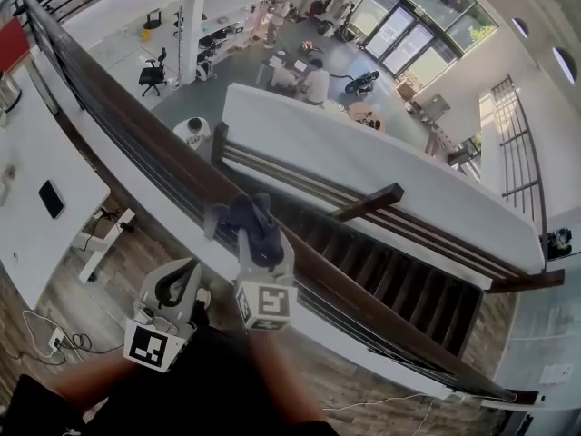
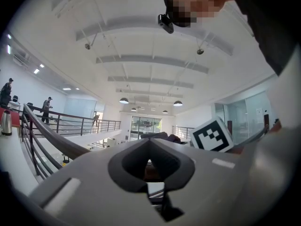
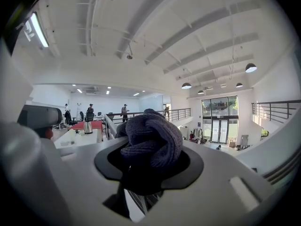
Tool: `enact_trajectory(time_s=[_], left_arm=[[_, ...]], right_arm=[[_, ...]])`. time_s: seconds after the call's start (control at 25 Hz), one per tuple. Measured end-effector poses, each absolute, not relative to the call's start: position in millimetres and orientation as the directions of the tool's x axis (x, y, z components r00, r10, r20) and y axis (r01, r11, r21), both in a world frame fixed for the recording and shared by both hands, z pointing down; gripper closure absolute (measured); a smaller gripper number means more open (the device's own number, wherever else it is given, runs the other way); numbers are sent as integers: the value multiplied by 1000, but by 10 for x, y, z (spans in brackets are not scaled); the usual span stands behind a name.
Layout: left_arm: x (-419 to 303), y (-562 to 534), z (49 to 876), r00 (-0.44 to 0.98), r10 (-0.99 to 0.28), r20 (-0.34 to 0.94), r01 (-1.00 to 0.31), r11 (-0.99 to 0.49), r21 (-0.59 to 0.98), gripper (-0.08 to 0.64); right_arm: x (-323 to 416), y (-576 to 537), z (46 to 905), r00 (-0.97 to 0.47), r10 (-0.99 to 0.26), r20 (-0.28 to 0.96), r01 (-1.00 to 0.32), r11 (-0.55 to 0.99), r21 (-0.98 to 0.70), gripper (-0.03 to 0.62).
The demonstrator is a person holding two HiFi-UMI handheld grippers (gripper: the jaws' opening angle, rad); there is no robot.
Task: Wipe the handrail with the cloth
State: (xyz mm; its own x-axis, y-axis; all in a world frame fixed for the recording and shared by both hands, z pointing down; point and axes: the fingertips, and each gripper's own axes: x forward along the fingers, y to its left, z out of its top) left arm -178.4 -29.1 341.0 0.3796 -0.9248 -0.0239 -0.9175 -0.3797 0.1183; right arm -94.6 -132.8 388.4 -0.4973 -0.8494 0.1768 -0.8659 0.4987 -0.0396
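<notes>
Bright daylight pours through the tall windows and ceiling lamps glow, washing the white ceiling pale. All three views bend strongly at the edges, with black corners in both gripper views. The underside of the cloth sinks into shadow.

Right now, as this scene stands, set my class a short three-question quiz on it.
1. Which gripper holds the knitted cloth? A: left gripper. B: right gripper. C: neither.
2. True or false: the left gripper is clamped on the wooden handrail.
3. Fill in: in the head view, the cloth lies over the ___.
Key: 1 B. 2 false; its jaws are shut on nothing. 3 handrail.
</notes>
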Motion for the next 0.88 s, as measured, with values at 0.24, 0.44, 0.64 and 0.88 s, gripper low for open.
enact_trajectory(time_s=[0.24, 0.44, 0.64, 0.88], left_arm=[[-1776, -334, 3386, 393, -919, -25, -910, -393, 131, 560], [-1864, -371, 3476, 387, -922, -4, -913, -384, 140, 560], [-1860, -393, 3451, 395, -918, -22, -911, -395, 123, 560], [-1854, -406, 3498, 397, -918, -4, -910, -394, 129, 560]], right_arm=[[-1050, -1529, 3954, -490, -841, 231, -866, 499, -20, 423], [-1145, -1615, 4142, -479, -830, 287, -863, 505, 20, 423], [-1114, -1619, 4242, -470, -817, 334, -859, 511, 41, 423], [-1061, -1581, 4291, -455, -818, 353, -851, 516, 98, 423]])
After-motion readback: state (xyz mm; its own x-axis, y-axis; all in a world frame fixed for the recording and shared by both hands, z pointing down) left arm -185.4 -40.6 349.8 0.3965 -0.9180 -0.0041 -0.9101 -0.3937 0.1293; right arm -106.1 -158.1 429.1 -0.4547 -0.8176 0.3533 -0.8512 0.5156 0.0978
